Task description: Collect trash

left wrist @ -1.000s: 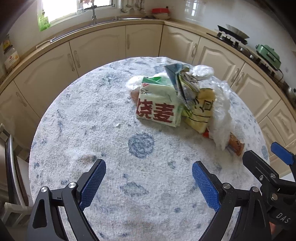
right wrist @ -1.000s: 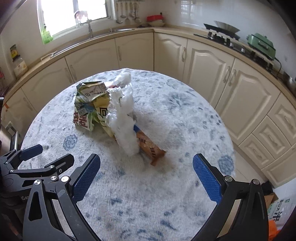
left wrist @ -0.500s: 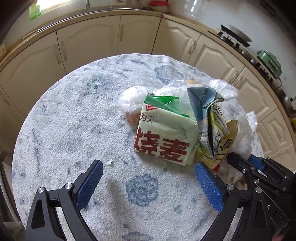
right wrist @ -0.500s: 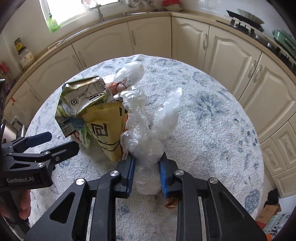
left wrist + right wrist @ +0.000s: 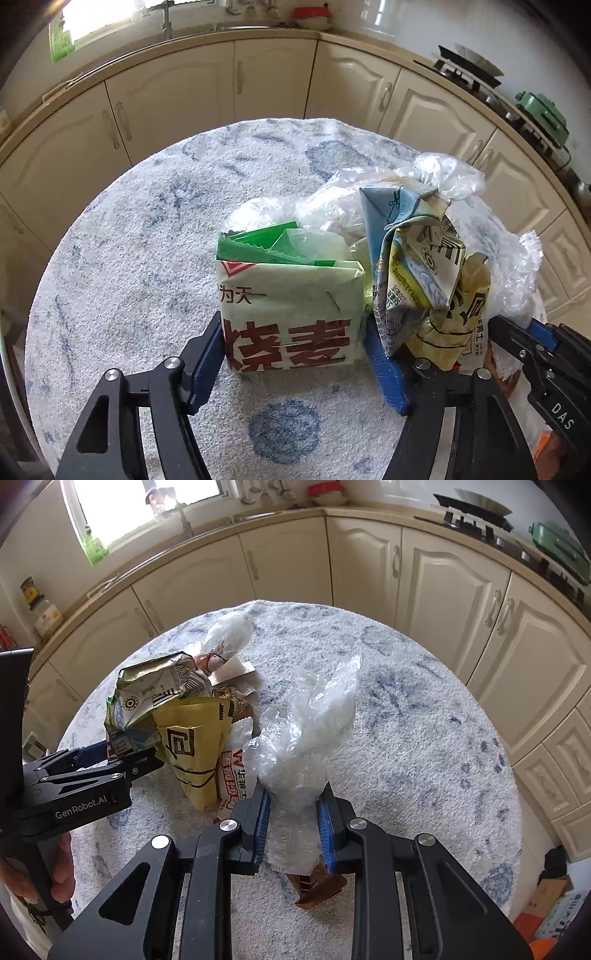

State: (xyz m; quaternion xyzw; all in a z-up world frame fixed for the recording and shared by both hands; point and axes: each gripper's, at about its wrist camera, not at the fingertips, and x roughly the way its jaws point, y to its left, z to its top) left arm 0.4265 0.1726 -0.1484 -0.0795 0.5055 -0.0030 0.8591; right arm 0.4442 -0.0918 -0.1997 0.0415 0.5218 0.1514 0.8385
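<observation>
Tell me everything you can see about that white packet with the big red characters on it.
The white packet looks like a soft, slightly creased plastic food bag, printed with large dark-red characters, a smaller black line above and a red triangle at its top corner. Its torn green top edge gapes open. It stands upright on the speckled cloth, leaning against crumpled wrappers on its right. The left gripper is closing around it, blue pads at both lower sides.

a round table point(image 5: 155, 236) under a white cloth with blue blotches carries a heap of litter: a white and green packet point(image 5: 291, 306), a crumpled carton point(image 5: 413, 266), a yellow bag point(image 5: 195, 753), clear plastic point(image 5: 306, 734) and a brown wrapper point(image 5: 317, 886).
</observation>
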